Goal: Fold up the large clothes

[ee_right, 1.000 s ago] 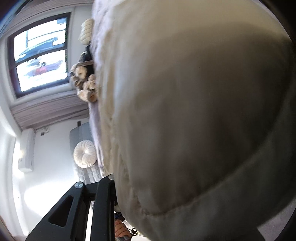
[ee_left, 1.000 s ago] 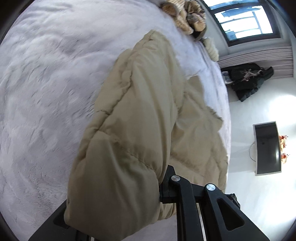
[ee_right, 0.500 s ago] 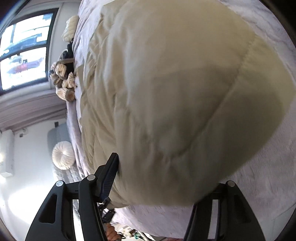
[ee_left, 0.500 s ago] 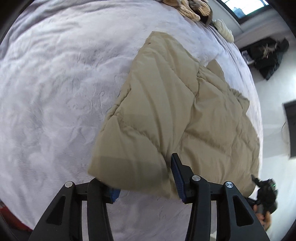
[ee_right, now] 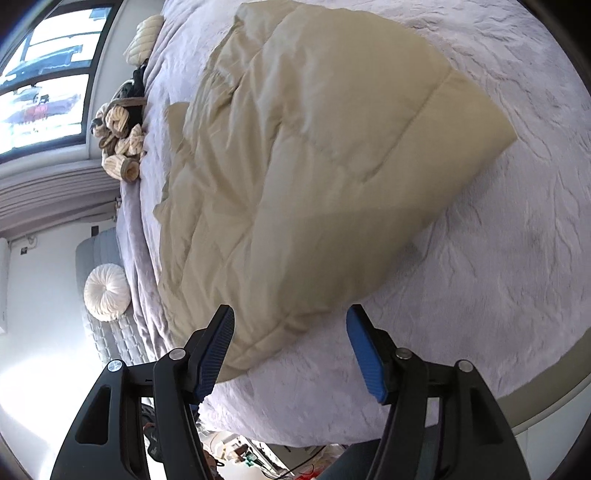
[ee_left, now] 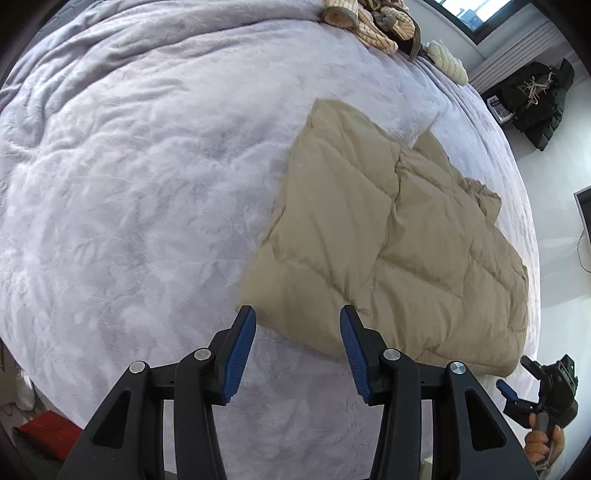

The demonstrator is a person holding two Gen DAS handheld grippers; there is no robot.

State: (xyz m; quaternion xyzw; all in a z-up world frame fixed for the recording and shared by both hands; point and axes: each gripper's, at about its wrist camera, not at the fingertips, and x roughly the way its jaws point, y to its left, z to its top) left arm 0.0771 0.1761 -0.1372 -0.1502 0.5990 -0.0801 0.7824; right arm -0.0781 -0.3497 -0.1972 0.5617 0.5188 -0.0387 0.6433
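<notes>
- the beige quilted jacket (ee_left: 391, 236) lies folded on the lilac plush bedcover (ee_left: 147, 192), towards the bed's near edge in both wrist views; no part of it is lifted.
- the left gripper (ee_left: 297, 345) hangs above the near left corner of the jacket with jaws apart and nothing between the blue pads (ee_left: 242, 354); it holds nothing.
- the right gripper (ee_right: 291, 350) is likewise empty, its jaws spread wide over the near hem (ee_right: 258, 343); it also shows small at the lower right of the left wrist view, in a hand (ee_left: 543, 441).
- judgement: a fold appears just laid down, both tools clear of the cloth.
- risk: the padding is puffy and slick-looking; the folded layer may spring back or slide open once unweighted.
- risk: the top panel (ee_right: 369, 122) sits askew to the layer beneath, with a loose flap (ee_left: 432, 147) poking out at the far side; a further fold over this would lock the skew in.
- risk: a pinch at the thick corner may catch the top layer only, so that lifting peels the fold apart.
- risk: the plush cover could be nipped together with the hem and dragged.
- risk: the jacket lies near the bed's edge; a pull towards the person could tip it off.
- the striped clothes (ee_left: 373, 18) at the far side lie well apart and pose no hindrance.
</notes>
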